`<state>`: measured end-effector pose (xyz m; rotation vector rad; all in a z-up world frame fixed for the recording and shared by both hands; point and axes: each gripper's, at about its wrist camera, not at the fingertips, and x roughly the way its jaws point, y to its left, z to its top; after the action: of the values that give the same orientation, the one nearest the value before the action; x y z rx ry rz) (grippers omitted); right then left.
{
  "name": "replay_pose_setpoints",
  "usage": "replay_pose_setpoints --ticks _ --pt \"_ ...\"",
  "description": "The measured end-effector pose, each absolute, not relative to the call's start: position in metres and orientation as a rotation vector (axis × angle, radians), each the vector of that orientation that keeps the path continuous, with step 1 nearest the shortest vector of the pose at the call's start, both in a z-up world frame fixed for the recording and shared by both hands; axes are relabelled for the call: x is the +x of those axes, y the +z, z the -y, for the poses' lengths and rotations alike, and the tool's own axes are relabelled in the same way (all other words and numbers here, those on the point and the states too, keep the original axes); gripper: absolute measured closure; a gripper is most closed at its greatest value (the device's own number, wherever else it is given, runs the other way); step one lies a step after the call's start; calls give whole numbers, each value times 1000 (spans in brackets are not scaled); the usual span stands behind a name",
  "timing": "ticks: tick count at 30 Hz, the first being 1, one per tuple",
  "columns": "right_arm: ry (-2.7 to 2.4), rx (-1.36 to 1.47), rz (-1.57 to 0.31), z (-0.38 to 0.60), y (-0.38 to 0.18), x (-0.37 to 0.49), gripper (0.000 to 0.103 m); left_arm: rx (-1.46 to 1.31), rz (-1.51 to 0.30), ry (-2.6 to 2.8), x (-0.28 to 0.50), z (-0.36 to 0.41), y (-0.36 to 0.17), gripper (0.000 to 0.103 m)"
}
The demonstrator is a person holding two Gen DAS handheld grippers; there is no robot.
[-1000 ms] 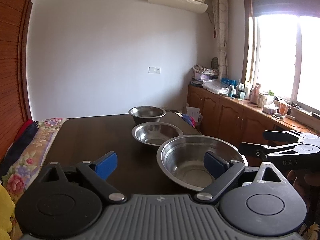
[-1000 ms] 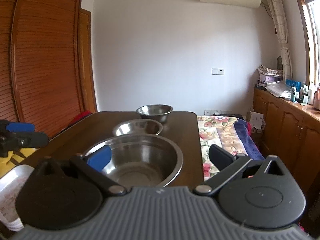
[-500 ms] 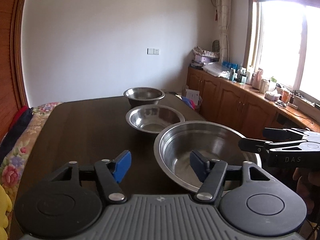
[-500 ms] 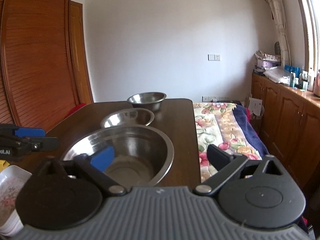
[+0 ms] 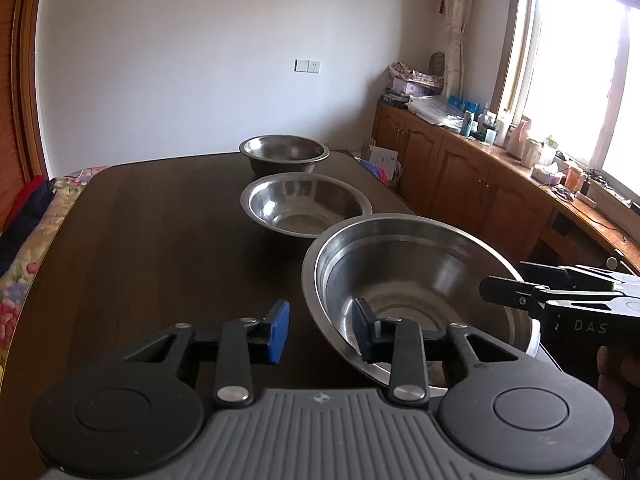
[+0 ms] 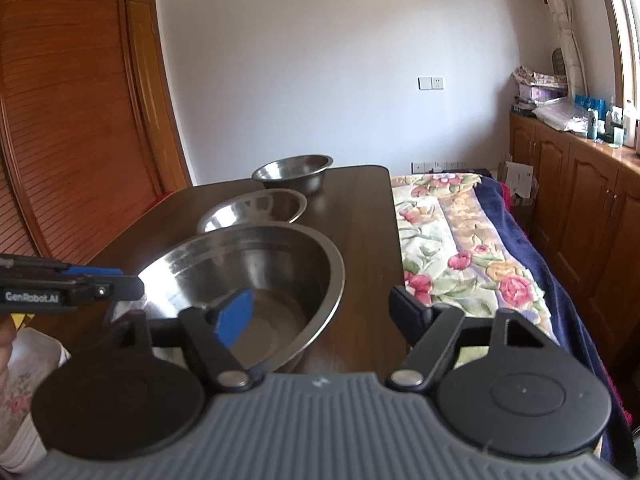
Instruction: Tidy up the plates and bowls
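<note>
You're in a home bedroom w/ dining table: floral bedspread at the table's edge, louvred wardrobe doors, wood cabinets under window, toiletries on top.

Window glare, curved fisheye edges

Your left wrist view looks forward and slightly down along the table from its near end, close behind the large steel bowl. Your right wrist view faces the same way from the bowl's other side. Both share the row of three bowls.
</note>
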<state>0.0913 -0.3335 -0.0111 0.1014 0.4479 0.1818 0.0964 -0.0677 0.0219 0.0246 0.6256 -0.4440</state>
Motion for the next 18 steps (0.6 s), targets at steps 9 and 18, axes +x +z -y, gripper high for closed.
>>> replay_pose_setpoints --ticks 9,18 --pt "223 145 -482 338 -17 95 73 41 -633 -463 99 74 20 52" --pt "232 194 -477 341 -16 88 79 28 -625 -467 92 71 19 53"
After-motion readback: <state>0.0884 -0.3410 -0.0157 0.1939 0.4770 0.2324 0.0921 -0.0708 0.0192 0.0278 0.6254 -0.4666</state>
